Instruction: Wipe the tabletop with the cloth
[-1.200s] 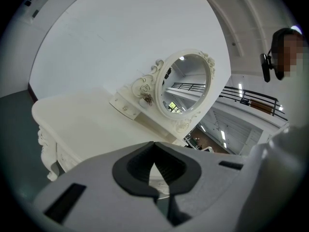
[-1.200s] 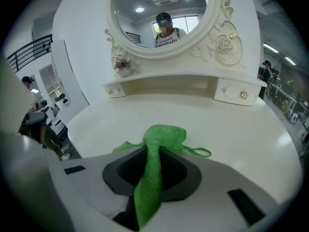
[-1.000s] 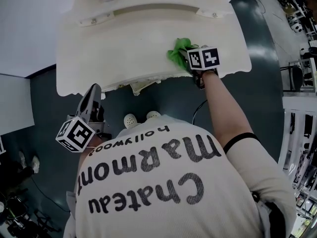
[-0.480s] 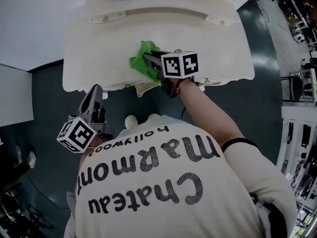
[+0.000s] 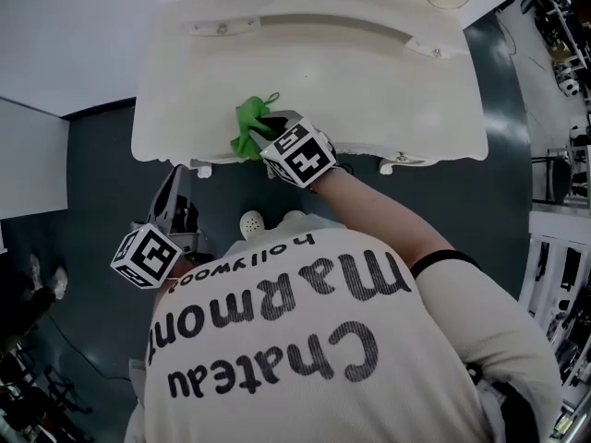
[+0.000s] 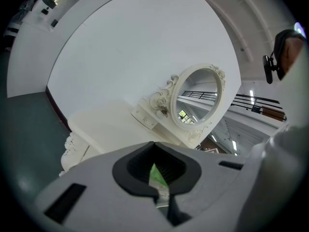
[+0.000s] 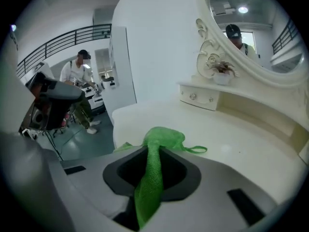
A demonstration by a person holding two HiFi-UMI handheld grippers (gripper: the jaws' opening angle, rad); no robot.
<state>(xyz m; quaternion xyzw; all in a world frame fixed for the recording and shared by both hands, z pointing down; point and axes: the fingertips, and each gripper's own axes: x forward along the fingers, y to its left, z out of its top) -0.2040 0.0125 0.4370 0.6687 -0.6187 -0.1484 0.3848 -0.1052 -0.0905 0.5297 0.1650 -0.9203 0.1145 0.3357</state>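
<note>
Between the jaws of your right tool (image 7: 152, 170) runs a twisted strip of the green cloth (image 7: 161, 138). Those jaws have just been closing further and now stand nearly together, pinched on the fabric. Just ahead of the tips the rest of the cloth lies bunched on the cream worktop (image 7: 251, 144), close to the front edge. Further ahead the surface runs bare to a raised ledge with small drawers (image 7: 200, 96), and above that stands the oval mirror (image 7: 251, 28). To the tool's right a wide stretch of worktop lies open; to its left only a short piece reaches the corner.

Your left tool (image 5: 174, 178) is held off the worktop, below the front edge and over the dark floor (image 5: 92, 173), jaws together with nothing in them.

The wipe looks under way rather than finished. No dirt or streaks show, so you cannot tell which parts are covered. Judging by where the cloth sits, the broad right side and the strip along the ledge probably remain.
</note>
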